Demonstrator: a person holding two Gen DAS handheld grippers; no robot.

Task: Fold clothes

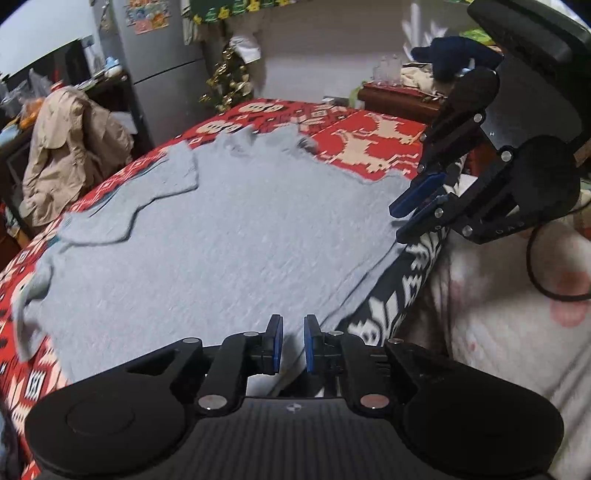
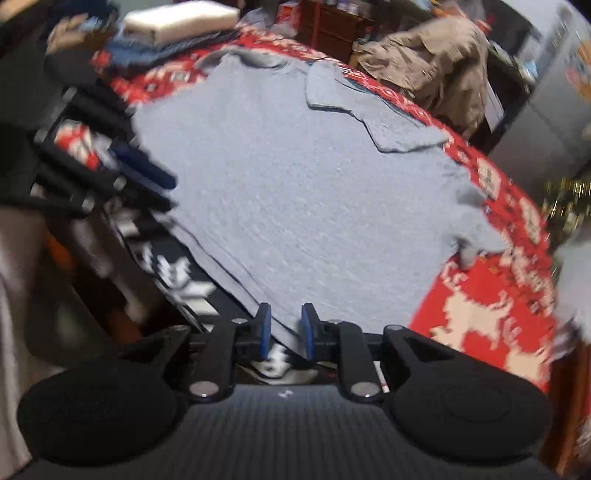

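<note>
Shirts: 1 grey T-shirt (image 1: 229, 236), spread flat on the red patterned blanket (image 1: 373, 147), its near hem hanging a little over the edge onto a black-and-white patterned border (image 1: 402, 280).
Sleeves: 2 short sleeves; 1 is folded inward over the body, 1 lies rumpled at the shirt's outer edge.
Collar: 1, at the end far from the right wrist camera.
Grippers: 2, each with 2 blue pads.
Left gripper (image 1: 293, 345): at the near hem; jaws a narrow gap apart, grey cloth seen between the pads, but not visibly pinched.
Right gripper (image 2: 286, 332): at the near hem corner; jaws slightly apart, cloth edge lying in the gap, pads not pressed on it. In the left view it hangs just above the hem's other end.
Folded pile (image 2: 177, 26): 1 stack beyond the collar, a pale item on top of darker ones; number of pieces unclear.
Jacket (image 1: 70, 151): 1 beige one draped over furniture.
Refrigerator (image 1: 162, 74): 1, grey, with stickers.
Writing: none legible; stickers and blanket motifs too blurred to read.
</note>
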